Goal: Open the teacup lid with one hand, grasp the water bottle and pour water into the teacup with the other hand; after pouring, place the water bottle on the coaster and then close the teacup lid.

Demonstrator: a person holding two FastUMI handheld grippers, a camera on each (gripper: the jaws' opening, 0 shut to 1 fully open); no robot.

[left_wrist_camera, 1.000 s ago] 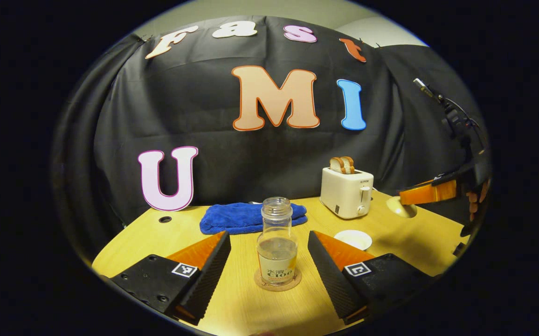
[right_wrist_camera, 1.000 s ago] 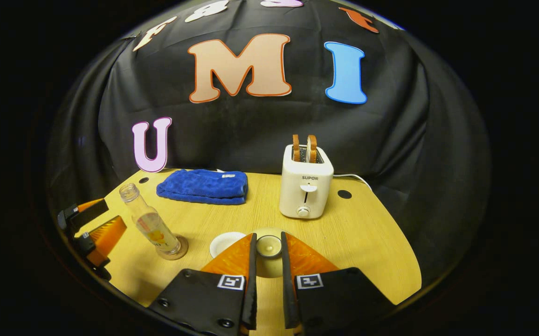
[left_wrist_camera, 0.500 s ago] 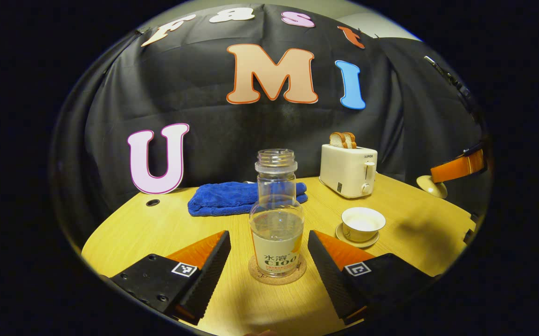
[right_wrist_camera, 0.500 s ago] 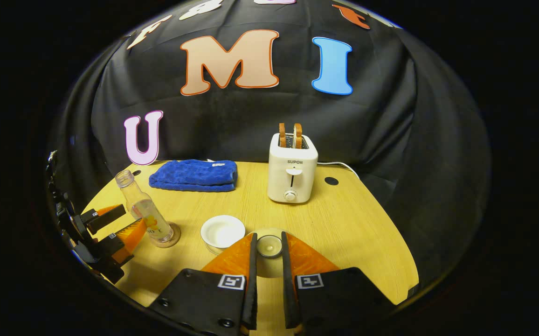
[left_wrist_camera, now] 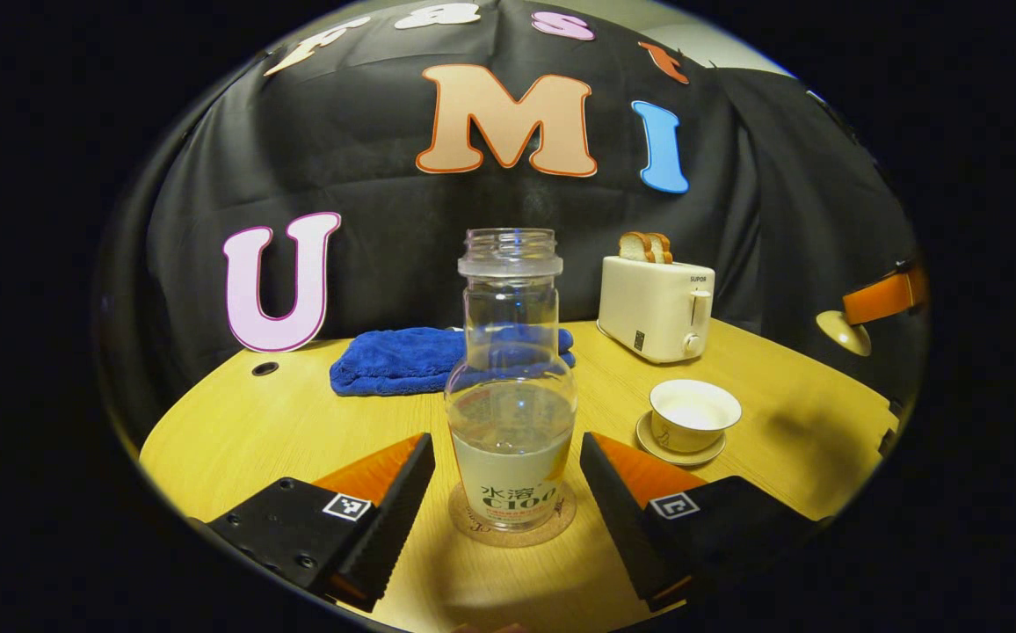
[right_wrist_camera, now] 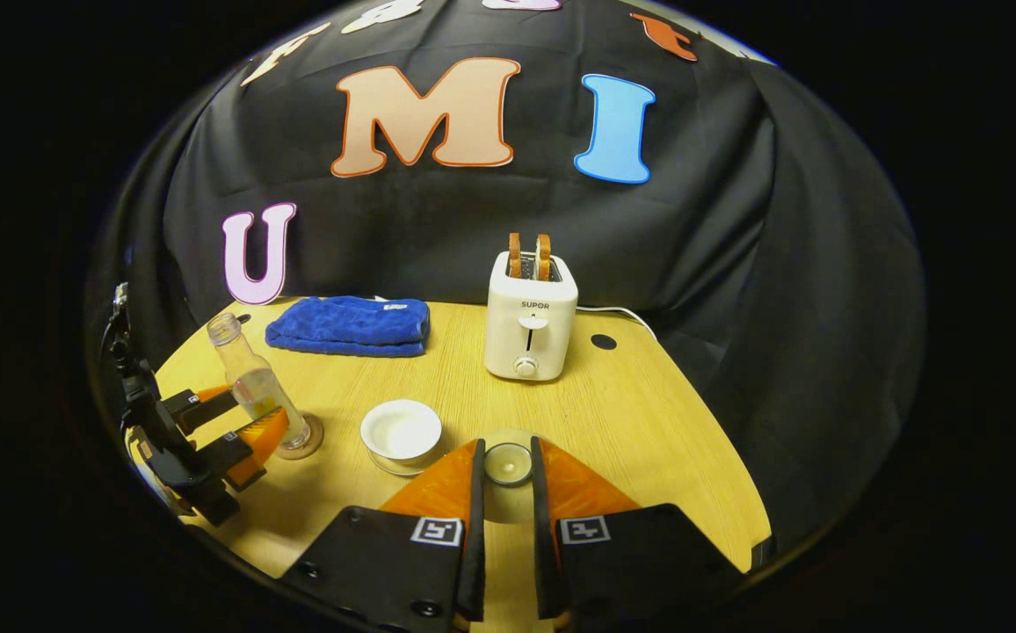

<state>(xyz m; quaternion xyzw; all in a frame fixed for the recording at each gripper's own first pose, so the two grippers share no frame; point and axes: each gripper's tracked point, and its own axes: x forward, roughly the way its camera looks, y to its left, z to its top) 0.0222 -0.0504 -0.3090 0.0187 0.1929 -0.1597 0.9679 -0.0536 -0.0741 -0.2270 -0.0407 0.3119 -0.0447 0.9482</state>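
Left gripper view: left tool (left_wrist_camera: 508, 479) open astride the clear, uncapped water bottle (left_wrist_camera: 512, 387) on its cork coaster (left_wrist_camera: 561, 527) — next, close and lift; right tool (right_wrist_camera: 504, 479) grips the teacup lid (right_wrist_camera: 507, 463).

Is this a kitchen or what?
Probably not a real kitchen: more likely a staged booth. A wooden table stands against a black cloth wall, set with a toaster, a blue towel and a teacup.

Warm overhead light, soft shadows on the table (left_wrist_camera: 297, 431), sharp focus, strong fisheye bending at edges.
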